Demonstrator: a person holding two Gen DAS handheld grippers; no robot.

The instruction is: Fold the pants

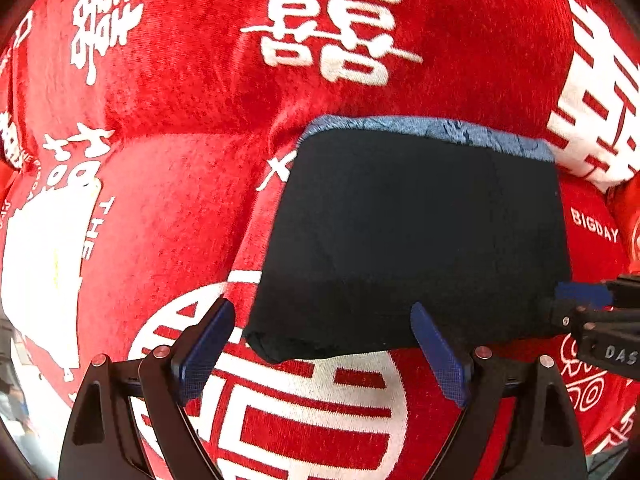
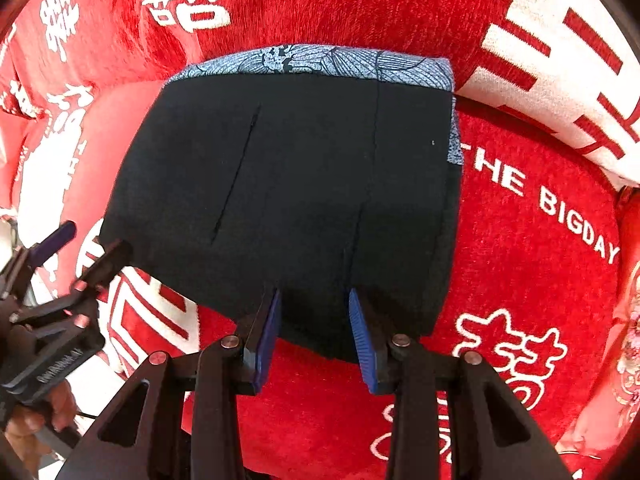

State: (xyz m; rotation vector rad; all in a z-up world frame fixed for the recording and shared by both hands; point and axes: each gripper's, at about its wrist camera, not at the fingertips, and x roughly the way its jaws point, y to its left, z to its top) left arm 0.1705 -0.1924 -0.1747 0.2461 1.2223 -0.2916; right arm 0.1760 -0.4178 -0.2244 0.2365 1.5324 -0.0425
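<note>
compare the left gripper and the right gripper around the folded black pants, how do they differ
The left gripper stands wide open, while the right gripper has a narrower gap. The left sits at the near left corner of the folded black pants; the right sits at the near edge, further right. Both have blue-padded black fingers, and neither clearly pinches the cloth on the red blanket with white characters.

Black pants [image 2: 288, 184], folded into compact flat rectangle, lying on red cloth with white characters. Blue patterned fabric layer showing along far edge and right side. Straight slit of pocket on left part, vertical seam on right part. Near edge thick, rounded.
</note>
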